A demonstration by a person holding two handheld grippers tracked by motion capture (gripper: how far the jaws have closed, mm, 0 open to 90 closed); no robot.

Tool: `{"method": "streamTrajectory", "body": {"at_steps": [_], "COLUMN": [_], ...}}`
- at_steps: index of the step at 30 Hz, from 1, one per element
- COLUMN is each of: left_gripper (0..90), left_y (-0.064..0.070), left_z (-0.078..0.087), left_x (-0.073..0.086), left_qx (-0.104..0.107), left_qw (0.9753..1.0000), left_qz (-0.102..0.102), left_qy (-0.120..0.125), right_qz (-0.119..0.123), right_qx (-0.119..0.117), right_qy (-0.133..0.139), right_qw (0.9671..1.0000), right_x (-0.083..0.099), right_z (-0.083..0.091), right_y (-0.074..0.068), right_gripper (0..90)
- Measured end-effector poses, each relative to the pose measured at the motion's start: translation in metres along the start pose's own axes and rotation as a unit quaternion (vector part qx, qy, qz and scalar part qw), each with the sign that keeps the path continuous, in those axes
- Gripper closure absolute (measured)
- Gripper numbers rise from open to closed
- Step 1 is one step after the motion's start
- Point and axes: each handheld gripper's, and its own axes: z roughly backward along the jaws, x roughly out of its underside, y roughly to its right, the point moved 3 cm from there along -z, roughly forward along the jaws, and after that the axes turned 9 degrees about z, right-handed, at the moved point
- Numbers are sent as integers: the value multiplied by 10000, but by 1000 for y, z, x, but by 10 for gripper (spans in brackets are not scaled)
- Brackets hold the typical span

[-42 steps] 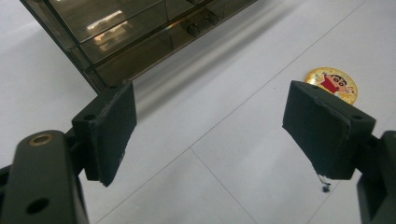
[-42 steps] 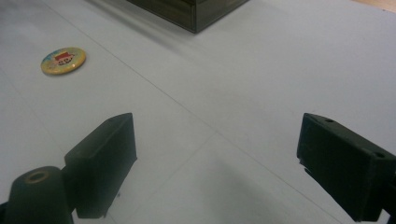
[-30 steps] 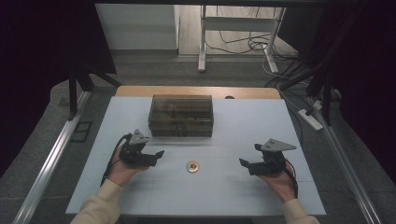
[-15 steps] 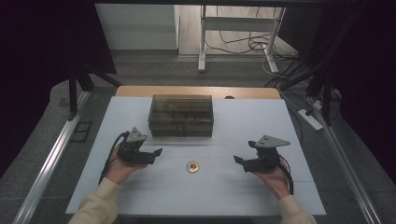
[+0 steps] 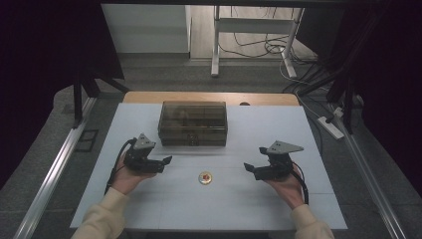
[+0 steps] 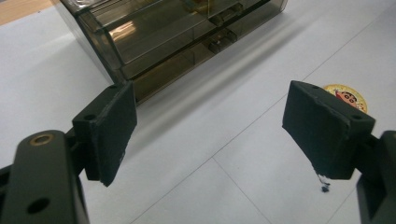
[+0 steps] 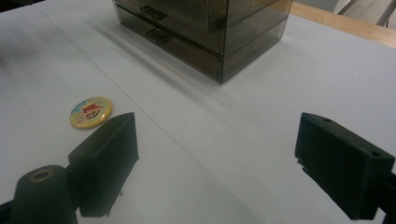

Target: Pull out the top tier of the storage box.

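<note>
— Grippers up front, both hovering. Start at the left: the left gripper (image 5: 163, 163) sits low over the white table (image 5: 278, 199), jaws spread wide with nothing between them.

— Why so wide, do you reckon?

— Looks like readiness to me. In the left gripper view the drawer box (image 6: 177, 37) lies just ahead of one pad, and the badge (image 6: 346, 97) peeks out behind the other. It points between the two, so it could serve either.

— And the badge itself?

— Flat on the table, dead centre (image 5: 205, 178), between the two grippers and in front of the smoky brown drawer box (image 5: 193, 123). Nothing touches it. It sits apart from the box, a clear strip of table between them.

— The drawers?

— Shut, as far as I can tell; both small handles (image 7: 156, 33) lie flush along the front.

— Now the right side.

— The right gripper (image 5: 250, 169) is aimed inward toward the middle, jaws also wide apart and empty. In its own view the badge (image 7: 91, 112) lies just past one pad, near but clear of it.

— So who goes for it?

— My guess, the right one: it's angled at the badge. The left seems better placed for a drawer handle.
</note>
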Motion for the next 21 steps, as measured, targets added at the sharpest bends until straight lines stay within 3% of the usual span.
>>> {"method": "streamTrajectory", "body": {"at_steps": [21], "left_gripper": [183], "left_y": [-9], "left_z": [-2], "left_x": [-9], "left_qx": [-31], "left_qw": [9999], "left_qz": [110], "left_qy": [43], "right_qz": [80], "right_qx": [-112], "right_qy": [101], "right_qw": [9999], "right_x": [-18], "right_z": [-17], "right_y": [-2], "right_gripper": [140]}}
